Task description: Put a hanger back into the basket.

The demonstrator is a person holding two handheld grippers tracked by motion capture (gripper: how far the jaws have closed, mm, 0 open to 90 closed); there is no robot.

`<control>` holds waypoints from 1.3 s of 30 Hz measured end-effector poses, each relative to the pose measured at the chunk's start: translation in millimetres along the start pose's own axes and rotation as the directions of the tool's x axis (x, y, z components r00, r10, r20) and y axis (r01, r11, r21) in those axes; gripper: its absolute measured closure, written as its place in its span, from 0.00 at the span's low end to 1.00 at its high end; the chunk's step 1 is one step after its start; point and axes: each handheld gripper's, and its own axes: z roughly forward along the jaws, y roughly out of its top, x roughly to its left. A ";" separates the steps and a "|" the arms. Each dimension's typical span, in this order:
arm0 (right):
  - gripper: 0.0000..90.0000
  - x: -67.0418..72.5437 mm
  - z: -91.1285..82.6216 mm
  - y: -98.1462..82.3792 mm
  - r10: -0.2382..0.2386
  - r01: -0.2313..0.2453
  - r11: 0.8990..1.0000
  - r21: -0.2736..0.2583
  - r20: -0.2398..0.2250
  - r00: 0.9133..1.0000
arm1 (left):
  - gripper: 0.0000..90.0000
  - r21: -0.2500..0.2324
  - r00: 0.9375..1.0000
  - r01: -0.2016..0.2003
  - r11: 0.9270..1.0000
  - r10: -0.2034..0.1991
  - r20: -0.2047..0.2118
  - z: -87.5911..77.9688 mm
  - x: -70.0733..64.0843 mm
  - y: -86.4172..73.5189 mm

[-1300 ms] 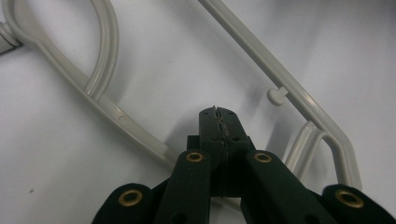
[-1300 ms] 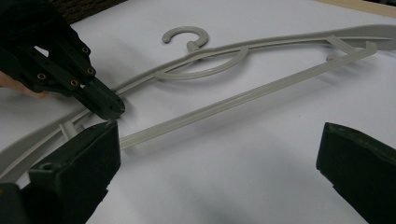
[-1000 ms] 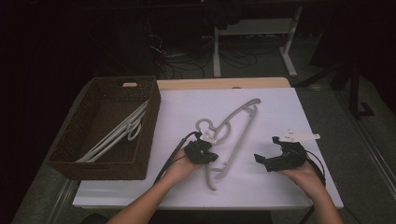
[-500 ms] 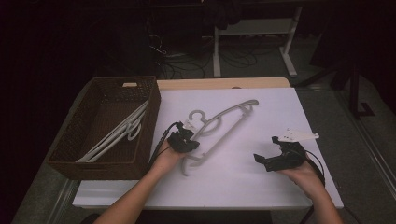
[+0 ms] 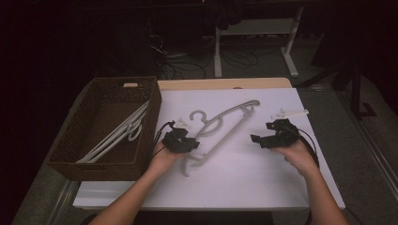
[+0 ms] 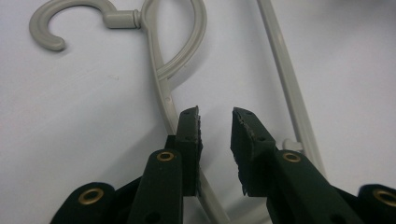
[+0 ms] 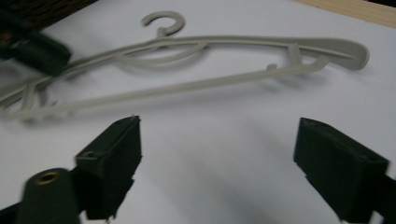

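Now my left gripper (image 6: pixel 215 122), jaws just parted, straddles the hanger (image 5: pixel 220 129) arm ungripped; my right gripper (image 7: pixel 215 154) gapes wide, empty, closing slightly, aimed for support.

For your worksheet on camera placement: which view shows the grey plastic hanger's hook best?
The left gripper view: the grey plastic hanger's hook is close and sharp. The right gripper view shows it small and blurred; the high view shows it tiny.

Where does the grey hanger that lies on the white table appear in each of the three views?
High view: the grey hanger lies mid-table, slanting from lower left to upper right, right of the basket.
Left gripper view: it takes the upper half; one bar runs down past the left gripper, whose jaws have just been opening with nothing between them.
Right gripper view: it stretches across the top.
Shared landmark: the hanger's hook.
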 end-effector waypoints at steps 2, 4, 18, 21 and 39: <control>0.35 -9.2 20.4 22.0 0.003 -0.003 0.999 0.043 0.014 1.000 | 0.81 -0.005 1.000 -0.005 1.000 0.005 0.005 -1.4 -1.1 -0.1; 0.47 -14.1 34.6 37.1 0.003 -0.004 0.998 0.063 0.023 1.000 | 0.86 -0.005 1.000 -0.007 1.000 0.007 0.012 -2.0 -2.0 -0.2; 0.99 -55.8 133.9 102.2 0.001 -0.033 0.976 0.214 0.148 0.989 | 1.00 0.017 0.998 -0.044 0.999 0.043 0.044 1.6 -9.5 0.1; 0.99 -58.9 148.8 107.6 -0.011 -0.030 0.969 0.243 0.167 0.986 | 1.00 0.031 0.998 -0.050 0.998 0.048 0.040 2.5 -9.0 -0.2; 0.99 -67.2 173.4 106.5 -0.071 -0.021 0.925 0.379 0.227 0.971 | 1.00 0.082 0.998 -0.061 0.995 0.059 0.024 12.0 -8.5 -3.2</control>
